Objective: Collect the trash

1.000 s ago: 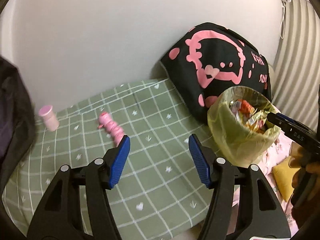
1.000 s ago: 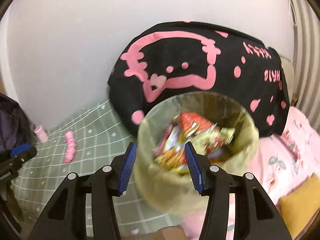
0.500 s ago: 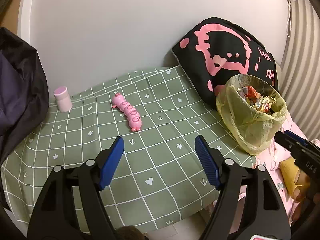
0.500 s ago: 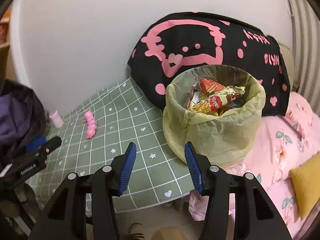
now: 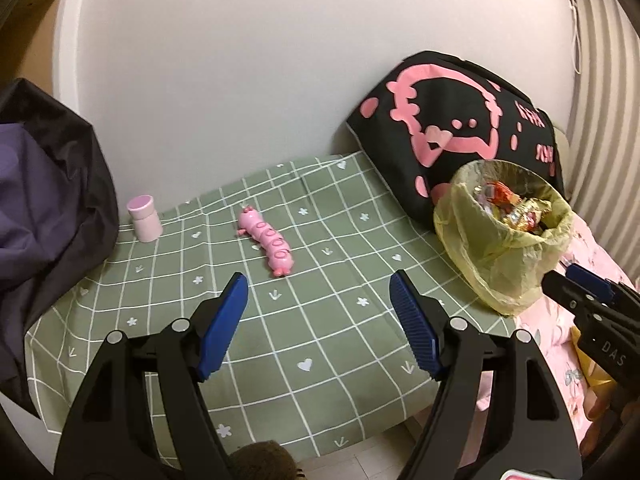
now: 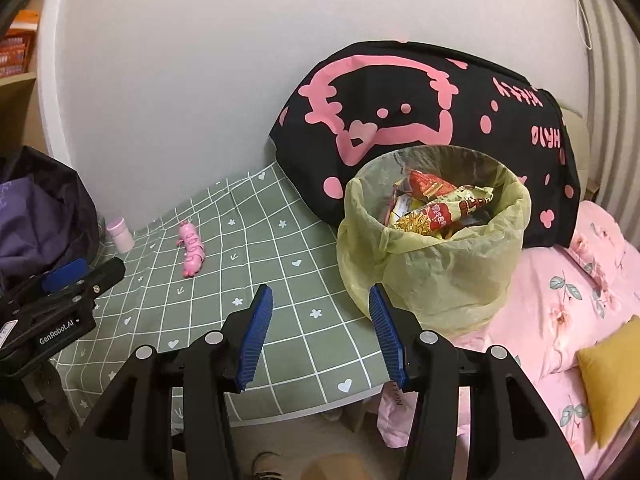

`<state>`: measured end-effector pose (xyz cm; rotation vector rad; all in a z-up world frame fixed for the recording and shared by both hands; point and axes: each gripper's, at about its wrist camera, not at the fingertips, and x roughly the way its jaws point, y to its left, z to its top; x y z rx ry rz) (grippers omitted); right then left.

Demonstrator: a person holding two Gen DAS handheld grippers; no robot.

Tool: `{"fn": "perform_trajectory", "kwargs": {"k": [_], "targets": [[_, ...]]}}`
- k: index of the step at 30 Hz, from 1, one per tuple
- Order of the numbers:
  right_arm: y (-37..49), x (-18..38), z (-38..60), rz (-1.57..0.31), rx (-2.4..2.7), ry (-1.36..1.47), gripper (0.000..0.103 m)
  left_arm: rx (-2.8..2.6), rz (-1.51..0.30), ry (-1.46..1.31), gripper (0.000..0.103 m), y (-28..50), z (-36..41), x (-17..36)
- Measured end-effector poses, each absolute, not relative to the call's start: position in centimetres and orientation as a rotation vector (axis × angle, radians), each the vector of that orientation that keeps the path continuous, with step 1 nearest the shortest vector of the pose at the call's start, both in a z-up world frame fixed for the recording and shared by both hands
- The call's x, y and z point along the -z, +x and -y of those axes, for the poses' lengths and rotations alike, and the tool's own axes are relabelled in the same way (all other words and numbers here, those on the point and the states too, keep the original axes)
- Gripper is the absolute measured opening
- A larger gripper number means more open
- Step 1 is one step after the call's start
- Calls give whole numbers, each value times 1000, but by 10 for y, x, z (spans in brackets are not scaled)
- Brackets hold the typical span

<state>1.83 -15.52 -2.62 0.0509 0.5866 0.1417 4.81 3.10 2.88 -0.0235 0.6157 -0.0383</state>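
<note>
A small pink lidded jar (image 5: 144, 218) stood at the far left of the green checked cloth (image 5: 320, 344), with a pink caterpillar toy (image 5: 267, 242) near it. The left gripper (image 5: 319, 322) hovered with fingers apart, holding nothing. The right gripper (image 6: 320, 334) likewise gaped empty, just before the yellow-lined trash bin (image 6: 436, 264) heaped with snack wrappers (image 6: 436, 208).

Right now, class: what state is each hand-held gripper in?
Left hand-held gripper: open, holding nothing.
Right hand-held gripper: open, holding nothing.
</note>
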Motion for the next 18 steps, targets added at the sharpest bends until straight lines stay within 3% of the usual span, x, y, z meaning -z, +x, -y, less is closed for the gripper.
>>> {"fn": "perform_trajectory", "kwargs": {"k": [18], "targets": [[14,26,153,-571,-131,40,48,81,-596,-2,70,50,-22,-37]]}}
